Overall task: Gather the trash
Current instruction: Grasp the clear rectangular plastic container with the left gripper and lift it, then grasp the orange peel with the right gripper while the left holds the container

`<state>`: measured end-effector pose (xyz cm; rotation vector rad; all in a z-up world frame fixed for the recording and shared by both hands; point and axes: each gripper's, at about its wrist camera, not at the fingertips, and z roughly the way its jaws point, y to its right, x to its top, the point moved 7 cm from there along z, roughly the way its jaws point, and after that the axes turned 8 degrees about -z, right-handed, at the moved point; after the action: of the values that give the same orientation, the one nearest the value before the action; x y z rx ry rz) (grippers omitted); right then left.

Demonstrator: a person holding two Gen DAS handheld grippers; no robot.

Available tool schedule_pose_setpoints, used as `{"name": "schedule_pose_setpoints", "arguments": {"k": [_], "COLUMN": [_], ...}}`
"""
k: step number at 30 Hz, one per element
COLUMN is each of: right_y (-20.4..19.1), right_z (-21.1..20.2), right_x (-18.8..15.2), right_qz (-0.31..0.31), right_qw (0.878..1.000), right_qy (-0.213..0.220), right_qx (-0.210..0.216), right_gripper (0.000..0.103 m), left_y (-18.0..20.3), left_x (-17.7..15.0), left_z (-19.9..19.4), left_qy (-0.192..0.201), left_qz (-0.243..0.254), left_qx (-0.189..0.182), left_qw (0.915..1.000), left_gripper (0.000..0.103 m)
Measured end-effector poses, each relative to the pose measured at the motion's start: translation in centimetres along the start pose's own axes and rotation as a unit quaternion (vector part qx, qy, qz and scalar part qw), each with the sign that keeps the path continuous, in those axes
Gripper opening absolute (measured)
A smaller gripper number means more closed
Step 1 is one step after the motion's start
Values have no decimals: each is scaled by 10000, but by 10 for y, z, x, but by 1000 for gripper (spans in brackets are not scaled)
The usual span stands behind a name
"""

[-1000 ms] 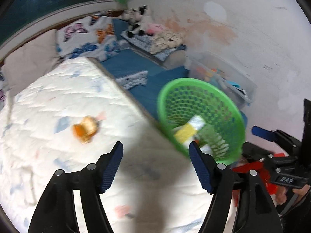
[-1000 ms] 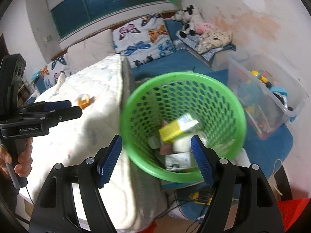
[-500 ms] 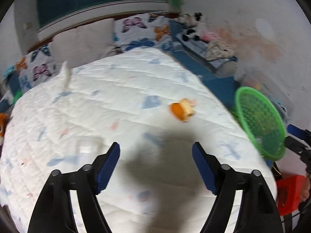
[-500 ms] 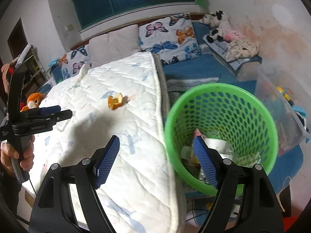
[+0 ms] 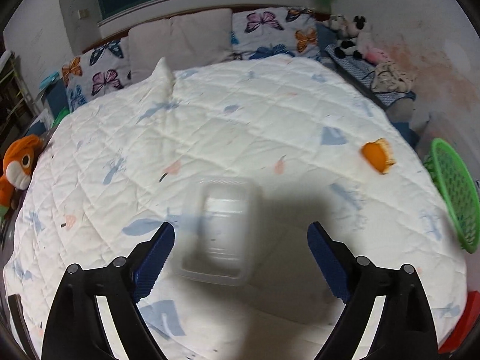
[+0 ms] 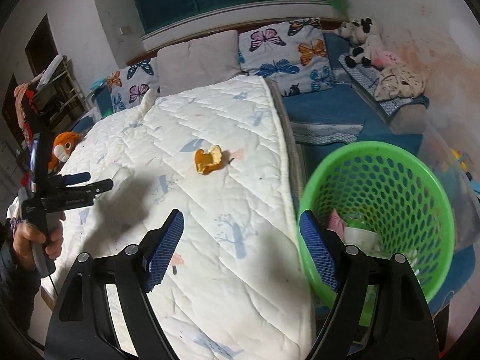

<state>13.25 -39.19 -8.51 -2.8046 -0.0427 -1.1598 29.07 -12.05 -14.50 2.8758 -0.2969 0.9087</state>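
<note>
A clear plastic container [image 5: 219,228] lies on the white quilt [image 5: 240,126], blurred, just ahead of my left gripper [image 5: 240,252]. Its jaws are opening, and the pads are clear of the container. An orange peel [image 5: 376,156] rests on the quilt to the right, also seen as the orange peel [image 6: 208,159] ahead of my right gripper [image 6: 241,246]. That gripper is open and empty over the bed's edge. The green mesh basket [image 6: 390,156] stands beside the bed with trash inside. A hand holds the left gripper [image 6: 90,184] at the far left.
Butterfly pillows [image 6: 282,48] and grey pillows [image 5: 180,39] line the headboard. An orange plush toy [image 5: 18,162] sits at the bed's left edge. Soft toys [image 6: 360,42] and a clear storage box [image 6: 450,150] stand on the right by the wall. The basket's rim [image 5: 456,198] shows at the right.
My left gripper swung left from the basket across the quilt to the clear container, and its jaws spread wider. The right gripper shifted left, so the basket now sits to its right.
</note>
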Motion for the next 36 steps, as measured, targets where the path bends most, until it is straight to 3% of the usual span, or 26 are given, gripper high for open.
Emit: {"name": "schedule_pose_setpoints", "arguments": {"k": [8, 20, 36], "right_y": [-10, -24, -35], "right_z": [24, 70, 147], "right_x": [11, 39, 50], "right_qz": [-52, -227, -405], "right_qw": [9997, 9985, 9958], "right_qy": [-163, -336, -698], "right_qx": [175, 355, 428], "right_gripper": [80, 80, 75], "left_y": [-17, -19, -23], "left_x": [-2, -5, -9], "left_z": [24, 37, 29], "left_qy": [-243, -428, -416], "left_qz": [-201, -248, -271], "left_qx": [-65, -285, -524], "left_qw": [9995, 9984, 9974], "left_gripper": [87, 60, 57]}}
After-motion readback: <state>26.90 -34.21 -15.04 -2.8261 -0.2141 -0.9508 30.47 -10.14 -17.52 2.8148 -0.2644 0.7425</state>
